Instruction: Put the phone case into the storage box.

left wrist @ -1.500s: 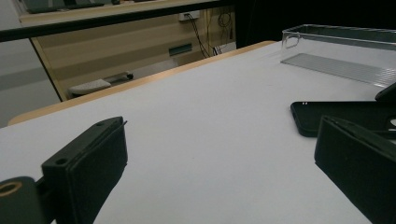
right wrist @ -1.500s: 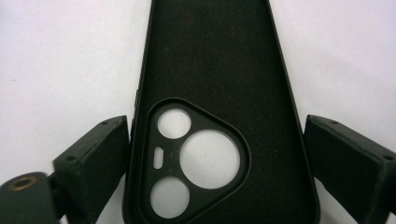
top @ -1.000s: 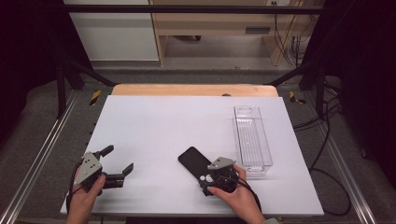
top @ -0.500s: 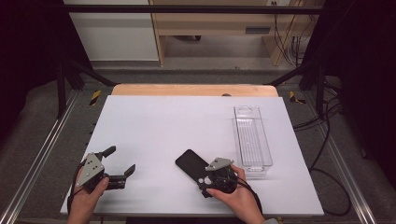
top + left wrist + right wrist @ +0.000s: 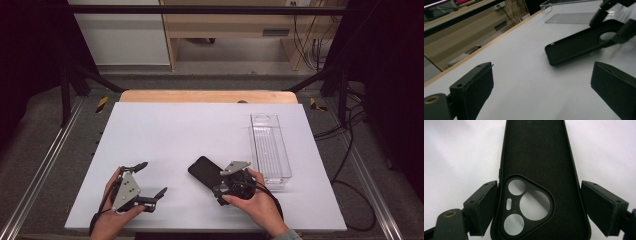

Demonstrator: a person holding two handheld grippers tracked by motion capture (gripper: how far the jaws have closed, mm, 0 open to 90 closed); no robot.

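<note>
A black phone case lies inside-up on the white table, right of the middle near the front. Its camera cutout end sits between the jaws of my right gripper, which is open and straddles the case closely. In the right gripper view the case runs away from the right gripper; the left jaw is at its edge and a thin gap shows at the right jaw. My left gripper is open and holds nothing at the front left. From the left gripper the case lies ahead and to the right.
A long clear plastic tray lies lengthwise at the table's right, just beyond my right hand; it also shows at the top of the left gripper view as the tray. A wooden strip edges the far side.
The right gripper and the case shifted a little to the left and toward the front together. The left gripper has barely moved.
</note>
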